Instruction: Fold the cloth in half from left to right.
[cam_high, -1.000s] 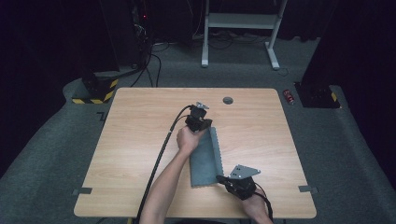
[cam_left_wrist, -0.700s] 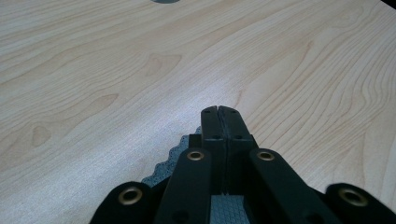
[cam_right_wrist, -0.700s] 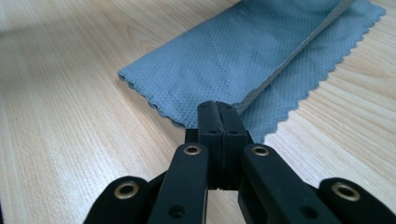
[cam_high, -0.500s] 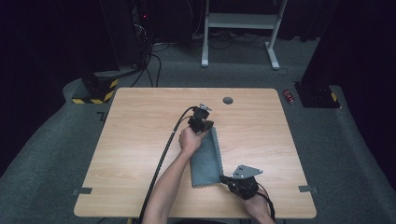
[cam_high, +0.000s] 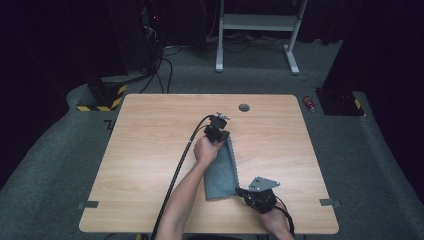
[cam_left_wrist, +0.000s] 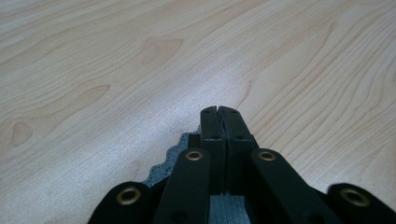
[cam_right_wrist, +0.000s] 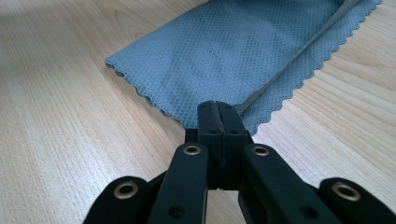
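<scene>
A grey waffle-weave cloth (cam_high: 220, 172) with scalloped edges lies folded into a long strip on the wooden table (cam_high: 145, 145). My left gripper (cam_high: 226, 139) sits at the strip's far end, jaws shut on its corner. In the left gripper view that gripper (cam_left_wrist: 218, 109) shows cloth (cam_left_wrist: 168, 161) tucked under and between the jaws. My right gripper (cam_high: 240, 191) is at the near right corner. In the right gripper view its jaws (cam_right_wrist: 218, 107) are pressed together on the cloth's (cam_right_wrist: 233, 51) near edge, with the doubled layers stretching away ahead.
A round cable hole (cam_high: 244, 107) sits near the table's far edge. The left gripper's black cable (cam_high: 177, 165) trails back along the forearm. A red can (cam_high: 310, 103) lies on the carpet beyond the far right corner, by a white desk frame (cam_high: 257, 25).
The left gripper has edged slightly toward the near right with the cloth's far corner. The right gripper has stayed where it was.
</scene>
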